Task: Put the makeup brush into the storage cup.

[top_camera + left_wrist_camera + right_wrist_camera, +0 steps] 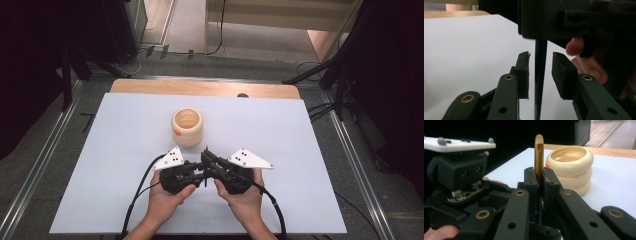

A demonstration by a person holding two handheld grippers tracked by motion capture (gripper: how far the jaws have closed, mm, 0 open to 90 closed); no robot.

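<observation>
Pen point(539, 157) clamped in R gripper point(539, 178); L gripper point(540, 72) jaws apart around shaft; probably 1 step left: into cup point(187, 127).

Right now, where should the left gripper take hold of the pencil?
On the dark shaft, below the right gripper, which is shut on the gold ferrule end. The pencil stands upright between the left gripper pads, which are open, so close in from both sides.
</observation>
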